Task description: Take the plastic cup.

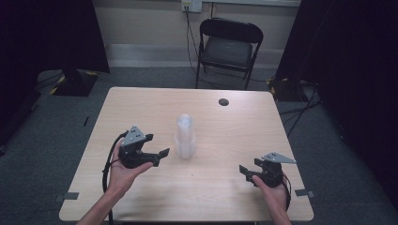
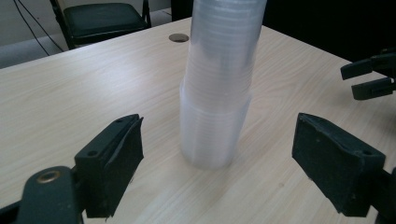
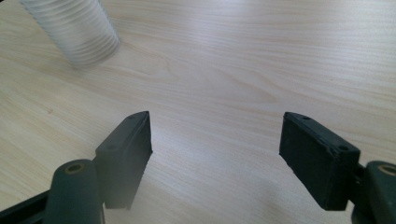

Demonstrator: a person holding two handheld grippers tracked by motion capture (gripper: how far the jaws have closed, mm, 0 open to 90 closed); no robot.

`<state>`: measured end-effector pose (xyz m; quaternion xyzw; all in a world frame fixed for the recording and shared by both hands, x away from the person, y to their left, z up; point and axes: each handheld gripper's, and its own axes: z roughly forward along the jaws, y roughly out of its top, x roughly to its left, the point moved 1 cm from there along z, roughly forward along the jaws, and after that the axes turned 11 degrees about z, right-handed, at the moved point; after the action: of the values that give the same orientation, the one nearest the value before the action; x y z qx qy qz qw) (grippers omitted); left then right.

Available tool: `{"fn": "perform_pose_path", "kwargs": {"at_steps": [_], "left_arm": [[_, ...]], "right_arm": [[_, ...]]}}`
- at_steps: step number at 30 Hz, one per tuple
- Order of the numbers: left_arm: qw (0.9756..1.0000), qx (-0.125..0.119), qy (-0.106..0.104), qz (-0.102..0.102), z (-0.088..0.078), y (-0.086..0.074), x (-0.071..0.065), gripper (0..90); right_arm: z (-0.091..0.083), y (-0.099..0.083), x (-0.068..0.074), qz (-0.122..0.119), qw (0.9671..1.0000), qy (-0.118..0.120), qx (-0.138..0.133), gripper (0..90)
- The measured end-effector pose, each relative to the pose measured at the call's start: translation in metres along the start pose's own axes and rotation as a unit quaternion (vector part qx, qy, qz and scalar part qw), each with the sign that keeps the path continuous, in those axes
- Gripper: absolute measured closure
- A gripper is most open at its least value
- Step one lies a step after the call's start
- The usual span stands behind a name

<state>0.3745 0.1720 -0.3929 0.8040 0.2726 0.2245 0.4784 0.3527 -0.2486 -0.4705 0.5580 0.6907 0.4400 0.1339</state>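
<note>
Both grippers, left gripper [image 1: 158, 145] and right gripper [image 1: 248, 168], gape wide and empty. The left lines up on the cup stack [image 1: 185, 136], probably plastic; next, close in around it.

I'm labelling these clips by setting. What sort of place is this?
Probably a lab or recording room: a bare wooden table on grey carpet, black curtains at both sides, a folding chair by a wall socket.
</note>
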Motion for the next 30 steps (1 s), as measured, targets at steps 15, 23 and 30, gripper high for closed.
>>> {"fn": "perform_pose_path", "kwargs": {"at_steps": [15, 23, 30], "left_arm": [[0.9995, -0.021, -0.023, -0.006, 0.025, 0.030, 0.006, 16.5], [0.9989, -0.032, -0.029, -0.018, 0.033, 0.046, 0.006, 16.6], [0.9990, -0.033, -0.027, -0.010, 0.043, 0.054, 0.008, 16.7]], "right_arm": [[-0.001, 0.001, 0.008, -0.021, 0.9995, 0.022, -0.003, 23.2], [-0.002, 0.001, 0.011, -0.025, 0.9994, 0.025, -0.002, 22.7], [-0.002, 0.000, 0.012, -0.027, 0.9992, 0.031, -0.003, 22.8]]}}
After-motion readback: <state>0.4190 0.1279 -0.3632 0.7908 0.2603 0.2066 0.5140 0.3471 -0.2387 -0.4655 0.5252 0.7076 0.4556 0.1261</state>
